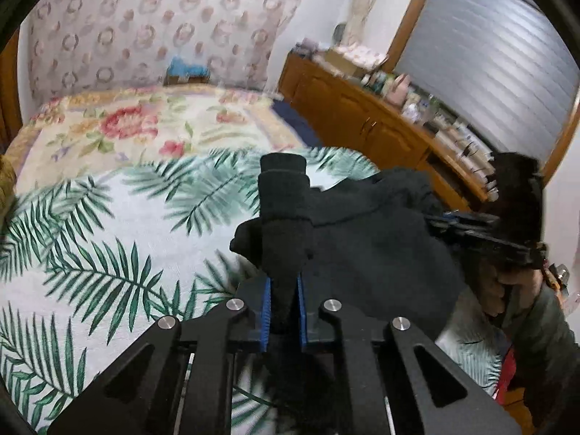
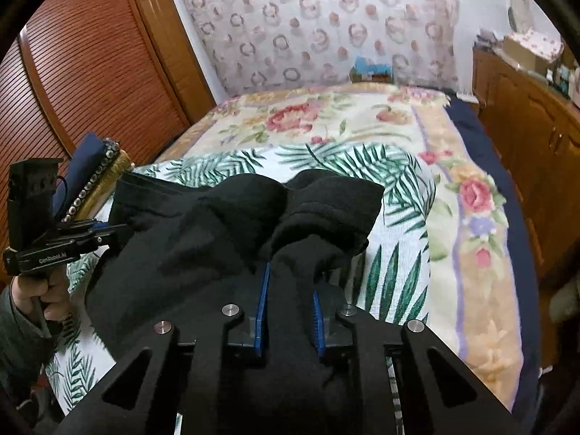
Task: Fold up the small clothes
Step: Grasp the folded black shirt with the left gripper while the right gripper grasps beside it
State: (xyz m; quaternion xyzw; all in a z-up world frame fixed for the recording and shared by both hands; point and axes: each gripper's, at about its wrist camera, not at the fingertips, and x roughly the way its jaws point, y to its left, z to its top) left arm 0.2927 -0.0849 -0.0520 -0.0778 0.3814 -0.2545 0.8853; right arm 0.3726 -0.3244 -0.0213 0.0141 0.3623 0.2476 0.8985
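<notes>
Your left tool point(image 1: 283, 308) is clamped on one end of the small black knitted garment point(image 1: 362, 239), and your right tool point(image 2: 290, 322) pinches the other end between its blue pads point(image 2: 261, 311). The garment hangs bunched between them above the palm-leaf printed sheet point(image 1: 108, 246) on the bed.

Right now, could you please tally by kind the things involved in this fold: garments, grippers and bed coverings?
Black garments: 1, the black garment, held up between both grippers.
Grippers: 2, left gripper and right gripper.
Bed coverings: 2, palm-leaf sheet and floral blanket.
Total: 5
</notes>
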